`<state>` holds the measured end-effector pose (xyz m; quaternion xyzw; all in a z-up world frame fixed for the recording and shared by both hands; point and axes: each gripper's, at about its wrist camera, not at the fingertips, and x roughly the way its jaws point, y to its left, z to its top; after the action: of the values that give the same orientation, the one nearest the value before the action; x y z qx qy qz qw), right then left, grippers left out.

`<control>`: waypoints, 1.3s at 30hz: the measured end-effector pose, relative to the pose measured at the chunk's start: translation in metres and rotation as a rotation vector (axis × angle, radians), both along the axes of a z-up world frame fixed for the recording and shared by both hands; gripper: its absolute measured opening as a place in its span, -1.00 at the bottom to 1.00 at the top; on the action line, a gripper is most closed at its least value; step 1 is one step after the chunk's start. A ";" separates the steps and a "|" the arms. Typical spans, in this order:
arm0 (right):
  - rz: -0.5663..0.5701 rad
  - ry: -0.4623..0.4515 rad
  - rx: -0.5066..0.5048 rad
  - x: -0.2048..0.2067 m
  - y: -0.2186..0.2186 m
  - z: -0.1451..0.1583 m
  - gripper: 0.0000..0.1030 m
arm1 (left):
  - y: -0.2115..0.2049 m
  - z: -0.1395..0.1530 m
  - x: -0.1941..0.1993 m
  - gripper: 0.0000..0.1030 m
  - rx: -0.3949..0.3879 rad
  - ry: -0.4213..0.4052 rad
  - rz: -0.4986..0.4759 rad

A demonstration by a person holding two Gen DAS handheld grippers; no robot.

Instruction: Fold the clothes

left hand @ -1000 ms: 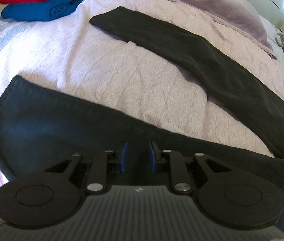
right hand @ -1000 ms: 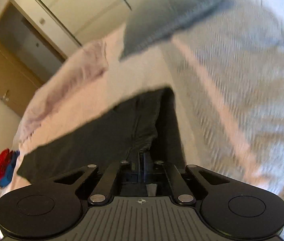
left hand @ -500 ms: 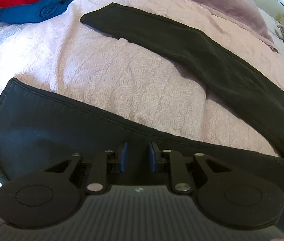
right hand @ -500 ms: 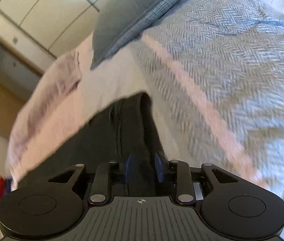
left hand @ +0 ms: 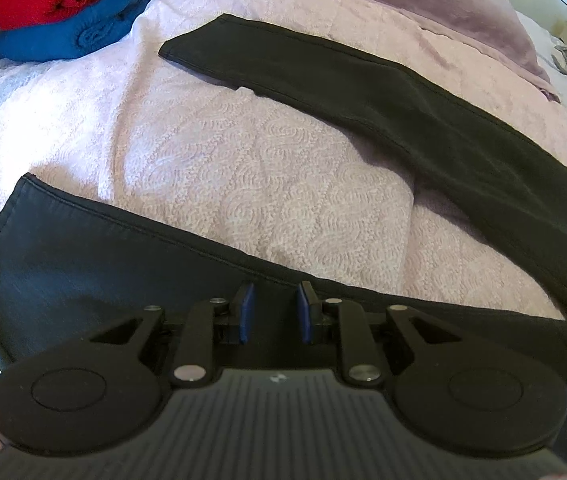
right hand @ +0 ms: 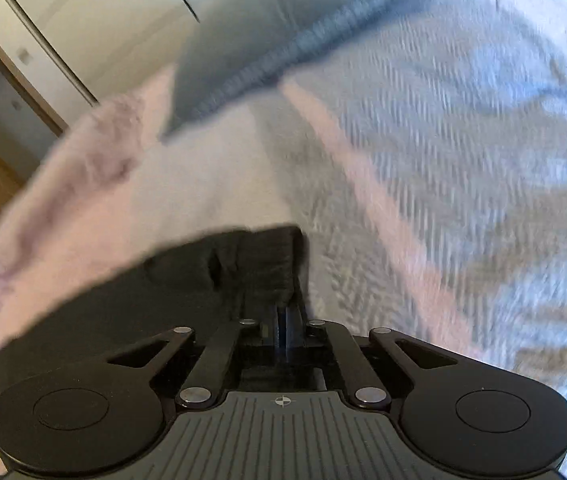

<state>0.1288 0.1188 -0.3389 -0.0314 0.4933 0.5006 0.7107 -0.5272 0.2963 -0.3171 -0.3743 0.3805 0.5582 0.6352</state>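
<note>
Black trousers (left hand: 423,120) spread on pink quilt (left hand: 243,184), legs splayed in a V: far leg runs long from upper left down to right edge, near leg (left hand: 83,264) lies directly under left gripper (left hand: 273,312), long axis left-to-right across view. Gap of bare quilt between the legs, widest at the hems on the left, closing toward the crotch at right.

Left gripper: blue pads parted a moderate way, nothing between them, hovering over inner seam of near leg. Nearer of the two to the legs.

Right gripper (right hand: 282,330): pads pressed nearly together, thin slit only; dark fabric of waist end (right hand: 251,264) right at the tips. Looks pinched on it, but actual bite hidden and frame motion-blurred.

Likely next: near leg carried over onto far leg, so fold axis follows the crotch-to-hem line.

Versus half a second ago: right pads were apart, now closed; right view swung, door back in sight. Left view barely changed, slightly closer, opening same.

Folded red and blue pile (left hand: 67,12) at far left corner, well apart.
</note>
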 end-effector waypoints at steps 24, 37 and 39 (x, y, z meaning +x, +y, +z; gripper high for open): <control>0.228 0.206 -0.052 -0.029 -0.125 0.026 -0.95 | -0.028 0.010 -0.017 -0.63 0.010 -0.015 0.047; 0.014 0.095 -0.141 -0.035 -0.153 0.035 -0.93 | -0.035 0.011 -0.083 -0.63 0.004 0.006 0.156; -0.026 0.154 -0.090 -0.030 -0.161 0.038 -0.70 | -0.032 0.011 -0.086 -0.63 0.003 0.002 0.151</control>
<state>0.0989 -0.0421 -0.3006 -0.0183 0.5688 0.4695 0.6751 -0.6130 0.2647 -0.3063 -0.4002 0.3510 0.6056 0.5915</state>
